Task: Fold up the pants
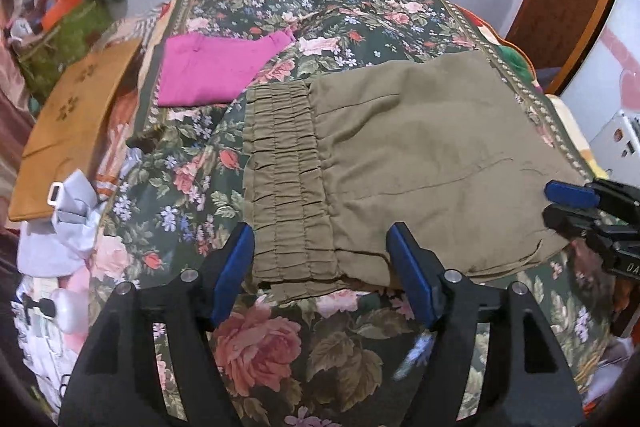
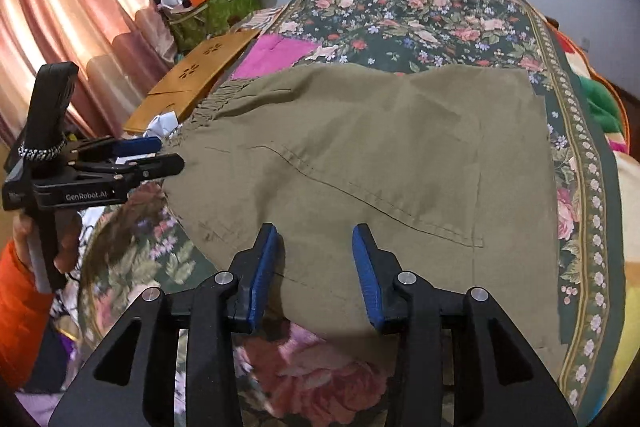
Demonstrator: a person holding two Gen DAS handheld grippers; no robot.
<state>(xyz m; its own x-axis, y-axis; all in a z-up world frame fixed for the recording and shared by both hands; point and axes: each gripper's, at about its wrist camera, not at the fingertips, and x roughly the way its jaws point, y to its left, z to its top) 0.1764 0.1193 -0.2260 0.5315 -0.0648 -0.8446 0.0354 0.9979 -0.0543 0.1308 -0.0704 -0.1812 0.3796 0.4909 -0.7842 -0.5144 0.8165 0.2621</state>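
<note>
Olive-green pants (image 1: 420, 155) lie folded flat on a floral bedspread (image 1: 256, 347), their gathered elastic waistband (image 1: 280, 167) on the left. My left gripper (image 1: 322, 261) is open at the near edge; the waistband's corner lies between its blue pads, untouched. In the right wrist view the pants (image 2: 380, 155) fill the middle. My right gripper (image 2: 316, 261) stands open over their near edge, the cloth flat beneath it and not pinched. The left gripper (image 2: 164, 155) shows at the pants' left edge, and the right gripper (image 1: 568, 205) at the far right of the left wrist view.
A folded magenta garment (image 1: 212, 67) lies behind the pants. A wooden board (image 1: 76, 131), a green bag of clutter (image 1: 60, 35) and crumpled pale cloth (image 1: 68, 211) sit to the left of the bed. Pink curtains (image 2: 60, 7) hang further left. An orange sleeve (image 2: 20, 307) holds the left gripper.
</note>
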